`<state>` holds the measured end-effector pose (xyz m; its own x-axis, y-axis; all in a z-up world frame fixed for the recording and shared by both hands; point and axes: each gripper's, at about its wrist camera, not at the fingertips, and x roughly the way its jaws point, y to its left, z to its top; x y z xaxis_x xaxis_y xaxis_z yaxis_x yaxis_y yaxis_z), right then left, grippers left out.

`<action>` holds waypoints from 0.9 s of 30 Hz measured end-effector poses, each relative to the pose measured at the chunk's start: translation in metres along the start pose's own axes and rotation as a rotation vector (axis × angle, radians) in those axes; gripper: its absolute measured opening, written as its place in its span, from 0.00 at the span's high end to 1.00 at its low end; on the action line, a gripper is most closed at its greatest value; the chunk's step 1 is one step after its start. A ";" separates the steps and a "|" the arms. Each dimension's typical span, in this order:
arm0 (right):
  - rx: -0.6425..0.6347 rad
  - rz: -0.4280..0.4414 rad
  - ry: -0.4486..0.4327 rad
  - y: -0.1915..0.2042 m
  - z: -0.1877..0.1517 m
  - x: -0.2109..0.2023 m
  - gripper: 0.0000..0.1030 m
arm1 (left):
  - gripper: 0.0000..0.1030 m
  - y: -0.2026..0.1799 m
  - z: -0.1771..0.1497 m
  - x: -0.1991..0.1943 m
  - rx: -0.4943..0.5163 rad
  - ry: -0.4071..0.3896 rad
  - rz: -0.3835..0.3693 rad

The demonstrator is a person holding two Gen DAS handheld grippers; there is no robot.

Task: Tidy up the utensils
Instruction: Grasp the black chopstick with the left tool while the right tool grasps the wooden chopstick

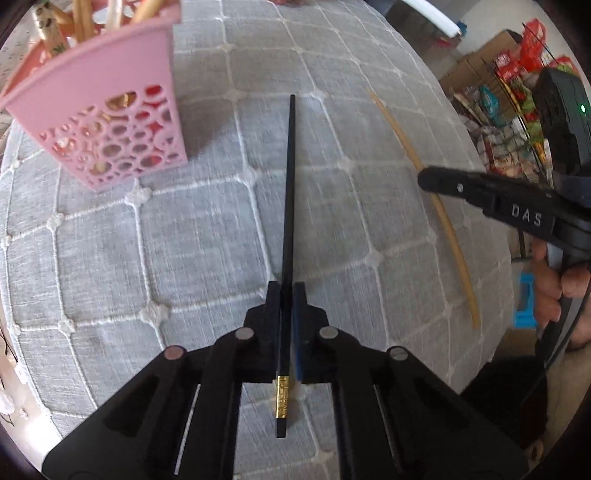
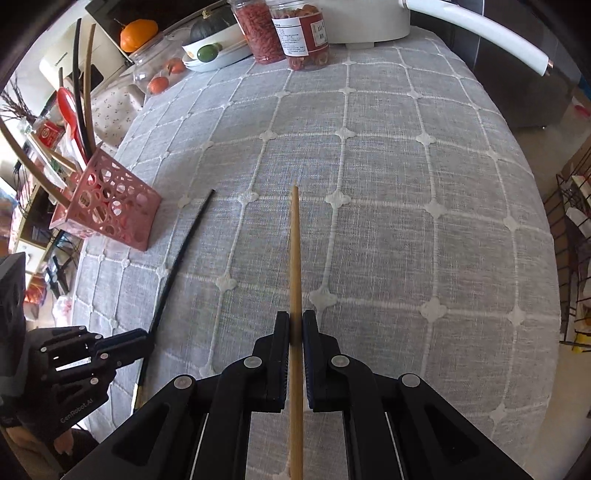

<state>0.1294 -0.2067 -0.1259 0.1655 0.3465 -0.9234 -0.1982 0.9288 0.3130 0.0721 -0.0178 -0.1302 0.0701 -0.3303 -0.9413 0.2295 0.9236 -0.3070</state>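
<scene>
My left gripper point(image 1: 286, 290) is shut on a black chopstick point(image 1: 289, 192) with a gold band, which points ahead over the grey tablecloth. My right gripper point(image 2: 295, 319) is shut on a wooden chopstick point(image 2: 294, 251) that points forward. A pink perforated utensil holder point(image 1: 110, 122) stands at the upper left, with several chopsticks and spoons in it. It also shows in the right wrist view point(image 2: 110, 206), left of the black chopstick point(image 2: 181, 254). The right gripper point(image 1: 436, 182) and wooden chopstick point(image 1: 443, 218) appear at the right of the left wrist view.
The round table has a grey checked tablecloth point(image 2: 388, 184). At its far edge stand two jars of dried food point(image 2: 284, 29), a bowl with a lime point(image 2: 214, 51) and a white appliance point(image 2: 365, 18). A shelf of packaged goods point(image 1: 517, 103) is beyond the table's right edge.
</scene>
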 end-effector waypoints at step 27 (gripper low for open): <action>-0.094 -0.123 0.014 0.008 0.003 0.016 0.94 | 0.93 -0.056 0.044 0.029 0.141 -0.169 0.244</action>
<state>0.1339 -0.1935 -0.1377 0.1806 0.2286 -0.9566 -0.2673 0.9474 0.1759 0.1036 -0.0880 -0.1344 0.2967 -0.1406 -0.9446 0.3175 0.9474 -0.0413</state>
